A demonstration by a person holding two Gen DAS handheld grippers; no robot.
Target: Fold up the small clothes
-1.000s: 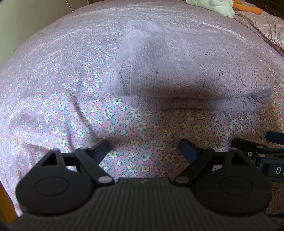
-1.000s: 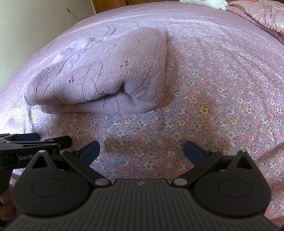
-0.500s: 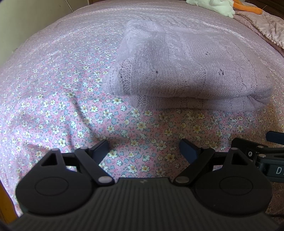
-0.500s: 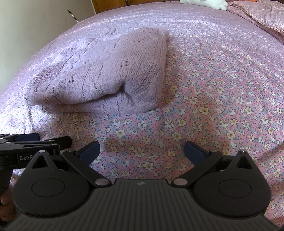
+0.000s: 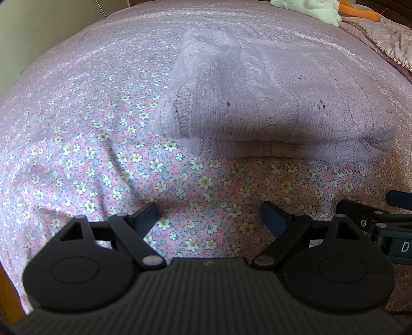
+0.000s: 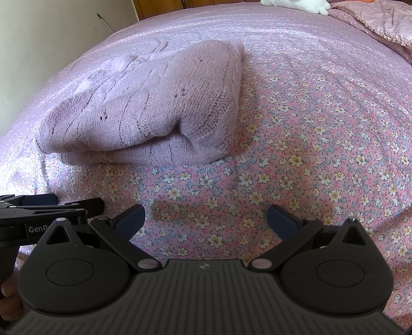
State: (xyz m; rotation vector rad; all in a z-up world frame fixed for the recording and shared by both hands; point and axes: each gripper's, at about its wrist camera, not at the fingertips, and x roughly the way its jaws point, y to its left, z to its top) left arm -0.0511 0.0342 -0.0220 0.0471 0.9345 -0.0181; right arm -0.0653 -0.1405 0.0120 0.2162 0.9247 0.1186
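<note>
A lilac knitted sweater (image 5: 270,103) lies folded in a thick bundle on the floral bedsheet (image 5: 90,159); it also shows in the right wrist view (image 6: 154,108). My left gripper (image 5: 209,216) is open and empty, hovering over the sheet a short way in front of the sweater. My right gripper (image 6: 206,219) is open and empty too, beside the left one and short of the sweater's right end. Each gripper shows at the edge of the other's view: the right one (image 5: 386,221) and the left one (image 6: 51,208).
A white and orange soft toy (image 5: 314,7) lies at the far end of the bed, next to a pink quilt (image 5: 381,33). A pale wall (image 6: 51,25) and wooden furniture (image 6: 164,6) stand beyond the bed's far left.
</note>
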